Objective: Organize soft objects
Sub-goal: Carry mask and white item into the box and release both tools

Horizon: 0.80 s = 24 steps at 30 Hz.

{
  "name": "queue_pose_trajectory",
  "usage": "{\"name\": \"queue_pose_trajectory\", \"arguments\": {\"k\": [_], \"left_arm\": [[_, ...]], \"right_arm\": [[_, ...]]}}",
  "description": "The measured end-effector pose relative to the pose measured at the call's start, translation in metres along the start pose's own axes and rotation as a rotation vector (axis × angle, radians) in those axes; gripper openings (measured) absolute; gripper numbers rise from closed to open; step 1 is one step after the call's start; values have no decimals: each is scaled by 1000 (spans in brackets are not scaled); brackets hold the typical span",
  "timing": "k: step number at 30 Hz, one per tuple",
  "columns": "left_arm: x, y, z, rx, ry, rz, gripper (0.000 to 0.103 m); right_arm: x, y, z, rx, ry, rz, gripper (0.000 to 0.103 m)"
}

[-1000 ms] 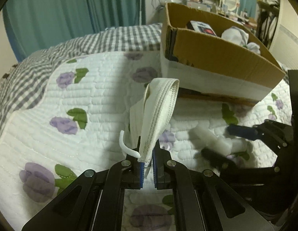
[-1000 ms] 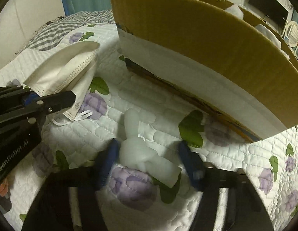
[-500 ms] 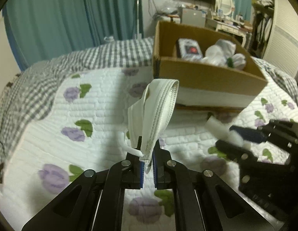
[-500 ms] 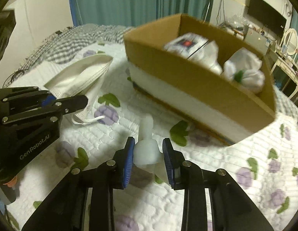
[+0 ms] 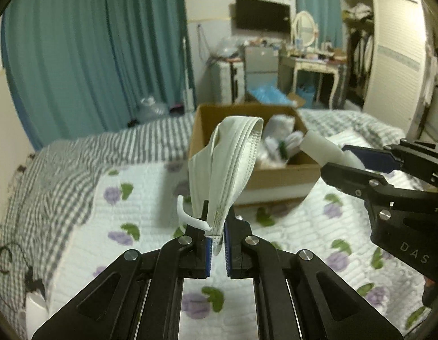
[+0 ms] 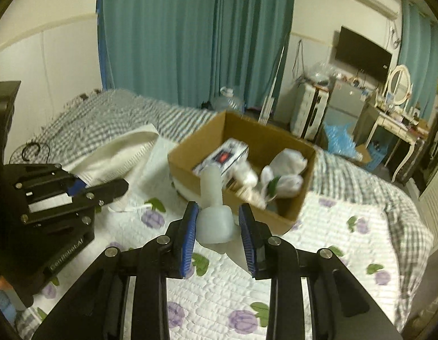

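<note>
My left gripper (image 5: 217, 236) is shut on a white folded face mask (image 5: 228, 167) that stands up from the jaws, held high above the bed. My right gripper (image 6: 219, 223) is shut on a soft translucent white object (image 6: 213, 206) with a narrow neck pointing forward. It also shows in the left wrist view (image 5: 323, 148), beside the right gripper (image 5: 360, 161). An open cardboard box (image 6: 190, 161) sits on the bed ahead, also in the left wrist view (image 5: 275, 175). It holds white bundles (image 6: 284, 170) and a small printed carton (image 6: 227, 155). The left gripper (image 6: 100, 189) with the mask (image 6: 117, 155) shows at left.
The bed has a white quilt with purple flowers (image 5: 134, 204) over a grey checked sheet (image 5: 49, 170). Teal curtains (image 6: 190, 34) hang behind. A dressing table (image 5: 312, 62), a wall TV (image 6: 360, 53) and a wardrobe (image 5: 394, 56) stand beyond the bed.
Both grippers have risen well above the bed with their objects. The right gripper closed on the white soft object and lifted it off the quilt. The box now looks farther below.
</note>
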<state>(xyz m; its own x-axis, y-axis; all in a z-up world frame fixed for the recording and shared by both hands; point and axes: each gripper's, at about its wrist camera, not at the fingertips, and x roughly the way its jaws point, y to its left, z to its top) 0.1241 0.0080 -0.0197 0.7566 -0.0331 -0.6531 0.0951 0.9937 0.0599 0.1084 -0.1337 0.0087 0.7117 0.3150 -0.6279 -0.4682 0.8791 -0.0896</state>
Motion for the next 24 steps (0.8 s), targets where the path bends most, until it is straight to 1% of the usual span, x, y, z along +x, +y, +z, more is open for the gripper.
{"name": "queue_pose_trajectory", "arguments": {"k": [6, 12, 15, 18, 21, 24], "left_arm": [[-17, -14, 21, 28, -59, -17, 5], [-9, -24, 43, 56, -84, -35, 5], [5, -28, 57, 59, -82, -39, 5], [29, -33, 69, 70, -62, -42, 5], [50, -37, 78, 63, -42, -52, 5], [75, -43, 85, 50, -16, -78, 6]], "right_arm": [[-30, -13, 21, -3, -66, -17, 29], [-30, -32, 45, 15, -99, -25, 29], [-18, -45, 58, 27, -101, -30, 29], [1, -58, 69, 43, -97, -32, 29], [26, -74, 78, 62, -82, -29, 29], [56, -88, 83, 85, -57, -20, 29]]}}
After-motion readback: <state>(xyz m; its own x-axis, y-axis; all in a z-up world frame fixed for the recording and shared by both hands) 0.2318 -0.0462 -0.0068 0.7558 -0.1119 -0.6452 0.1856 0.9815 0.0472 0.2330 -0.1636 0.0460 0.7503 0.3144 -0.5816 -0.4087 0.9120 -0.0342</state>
